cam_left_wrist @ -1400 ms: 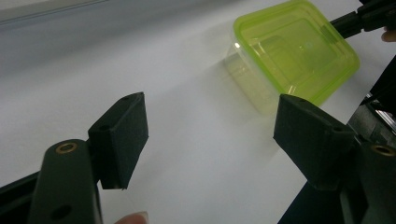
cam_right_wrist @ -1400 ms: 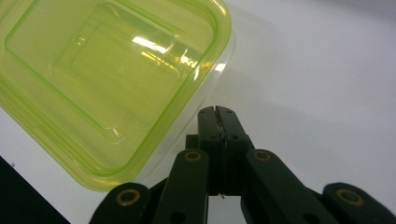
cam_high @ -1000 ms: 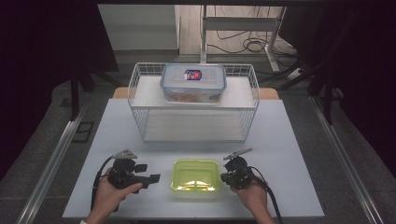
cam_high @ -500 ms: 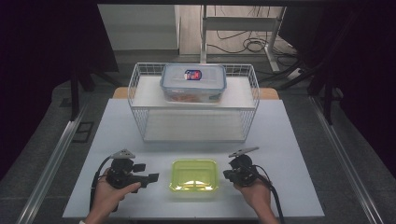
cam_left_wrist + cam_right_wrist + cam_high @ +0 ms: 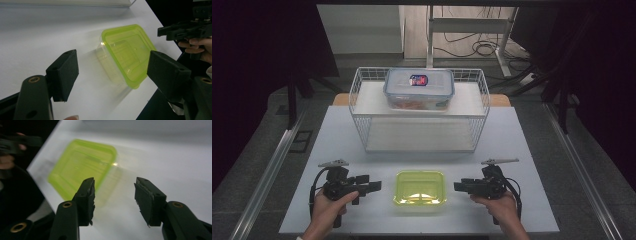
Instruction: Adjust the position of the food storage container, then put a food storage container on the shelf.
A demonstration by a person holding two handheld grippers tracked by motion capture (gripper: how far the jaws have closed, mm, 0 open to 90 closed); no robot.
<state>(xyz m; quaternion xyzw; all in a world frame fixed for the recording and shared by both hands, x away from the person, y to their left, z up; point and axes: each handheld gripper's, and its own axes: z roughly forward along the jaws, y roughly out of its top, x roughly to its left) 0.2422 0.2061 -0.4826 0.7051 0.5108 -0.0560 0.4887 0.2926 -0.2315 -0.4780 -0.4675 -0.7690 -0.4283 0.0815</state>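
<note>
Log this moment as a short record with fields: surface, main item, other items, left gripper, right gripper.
surface: white table
main item: green-lidded clear box near the front edge, between the two grippers, touched by neither
other items: wire basket farther back, holding a lidded clear container
left gripper: jaws open, empty, pointing at the box from its left
right gripper: jaws have just been opening, nothing between them, apart from the box on its right
</note>
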